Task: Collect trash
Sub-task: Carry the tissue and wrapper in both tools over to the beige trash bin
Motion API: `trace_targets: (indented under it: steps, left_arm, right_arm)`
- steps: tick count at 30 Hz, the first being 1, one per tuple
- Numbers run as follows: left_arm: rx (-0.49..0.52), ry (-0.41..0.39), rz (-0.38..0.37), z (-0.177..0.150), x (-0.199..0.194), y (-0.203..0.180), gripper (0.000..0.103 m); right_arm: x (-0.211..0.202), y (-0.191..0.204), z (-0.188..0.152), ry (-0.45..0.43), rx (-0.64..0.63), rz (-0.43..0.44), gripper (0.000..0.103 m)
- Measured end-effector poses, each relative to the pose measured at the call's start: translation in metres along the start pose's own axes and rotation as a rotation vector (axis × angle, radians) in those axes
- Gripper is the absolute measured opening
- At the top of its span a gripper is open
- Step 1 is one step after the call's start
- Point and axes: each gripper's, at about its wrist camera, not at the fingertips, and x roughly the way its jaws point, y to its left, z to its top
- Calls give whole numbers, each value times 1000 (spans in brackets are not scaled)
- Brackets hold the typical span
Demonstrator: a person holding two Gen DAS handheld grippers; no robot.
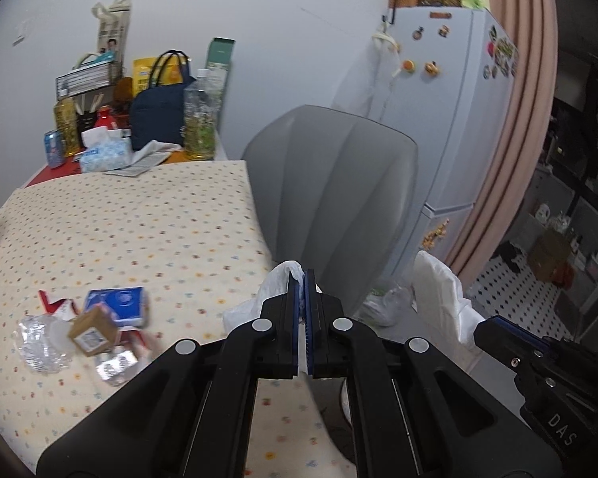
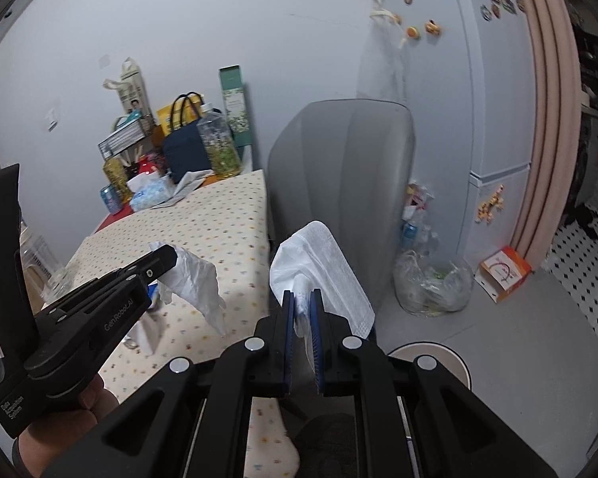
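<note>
Bench [image 1: 139, 215], dotted cloth: trash pile [image 1: 87, 330] near front edge; bottles, bags, tissue box at far end. Grey chair [image 1: 331, 199] just beyond bench's right edge. Left gripper [image 1: 302, 279], right gripper [image 2: 301, 298]: jaws each clamped on white plastic bag [image 2: 327, 271], off that edge.

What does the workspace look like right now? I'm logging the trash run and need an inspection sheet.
Surface: table under a dotted cloth.
Job's things: white plastic bag held off the table edge; trash pile of boxes and wrappers on the cloth.
Clutter: bottles, navy bag, tissue pack at the far end.
Grippers: left gripper and right gripper each shut on the bag.
Cables: nothing seen.
Surroundings: grey chair, fridge, clear bag on floor.
</note>
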Motion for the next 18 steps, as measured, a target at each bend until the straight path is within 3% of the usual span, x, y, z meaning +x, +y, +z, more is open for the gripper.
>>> trace_targets:
  steps: [18]
  left_arm:
    - [118,174,-97,-26,92,-100,3]
  right_arm:
    - [39,-118,-28,93,183,-104,9]
